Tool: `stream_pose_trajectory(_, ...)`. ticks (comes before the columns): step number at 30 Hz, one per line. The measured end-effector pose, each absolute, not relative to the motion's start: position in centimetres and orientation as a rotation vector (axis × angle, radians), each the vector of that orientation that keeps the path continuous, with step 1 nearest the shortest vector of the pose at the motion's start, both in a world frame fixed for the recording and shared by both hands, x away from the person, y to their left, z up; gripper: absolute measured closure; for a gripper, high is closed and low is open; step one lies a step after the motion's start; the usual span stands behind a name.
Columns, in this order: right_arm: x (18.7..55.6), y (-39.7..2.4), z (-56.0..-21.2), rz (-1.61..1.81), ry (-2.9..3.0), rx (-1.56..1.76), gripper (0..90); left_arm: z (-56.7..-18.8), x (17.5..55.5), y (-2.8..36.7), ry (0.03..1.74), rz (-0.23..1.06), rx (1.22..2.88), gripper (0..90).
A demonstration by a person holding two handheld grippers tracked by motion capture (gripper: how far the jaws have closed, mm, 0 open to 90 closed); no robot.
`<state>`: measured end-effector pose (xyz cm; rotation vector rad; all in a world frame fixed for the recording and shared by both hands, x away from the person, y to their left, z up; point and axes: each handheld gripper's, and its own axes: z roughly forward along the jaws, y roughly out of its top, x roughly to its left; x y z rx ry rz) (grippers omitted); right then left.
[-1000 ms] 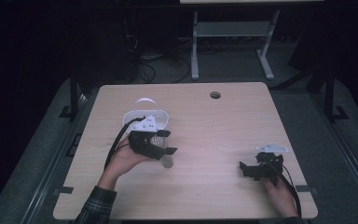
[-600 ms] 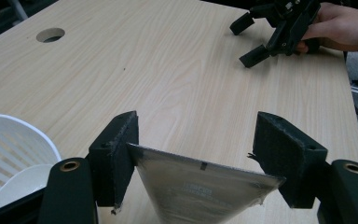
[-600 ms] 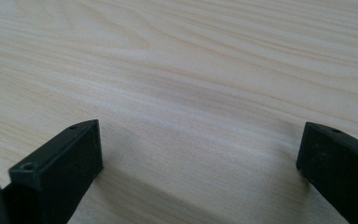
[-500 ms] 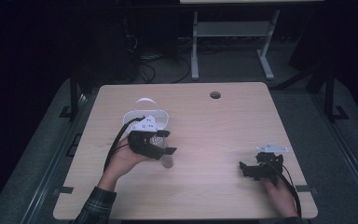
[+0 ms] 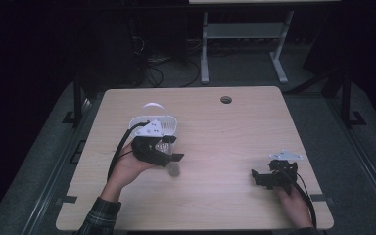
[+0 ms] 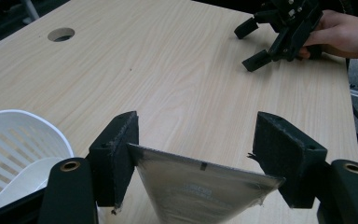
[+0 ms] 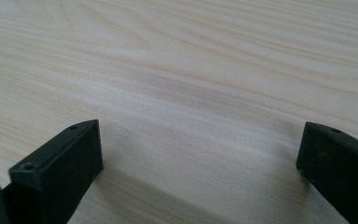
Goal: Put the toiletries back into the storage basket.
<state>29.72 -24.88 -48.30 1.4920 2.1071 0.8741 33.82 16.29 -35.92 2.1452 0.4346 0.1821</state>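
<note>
Left gripper view: silver pouch between fingers

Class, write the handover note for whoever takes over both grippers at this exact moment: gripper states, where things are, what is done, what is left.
Left gripper: a silvery foil packet spans the gap between its pads, apparently held at its edges, low over the table.
Right gripper: open, nothing in it, resting near the table's right front corner.
White slotted basket: beside the left gripper, on its far-left side.
Done: packet picked up.
Left: probably put the packet in the basket; it is not yet inside.
</note>
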Motion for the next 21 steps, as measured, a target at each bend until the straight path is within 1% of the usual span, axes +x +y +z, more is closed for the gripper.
stream_pose_trajectory(21, 29.7, -24.9, -48.3, 0.875, 2.107, 1.492, 0.0, -34.2, 33.3, 16.9, 0.460, 0.214, 2.143, 31.2)
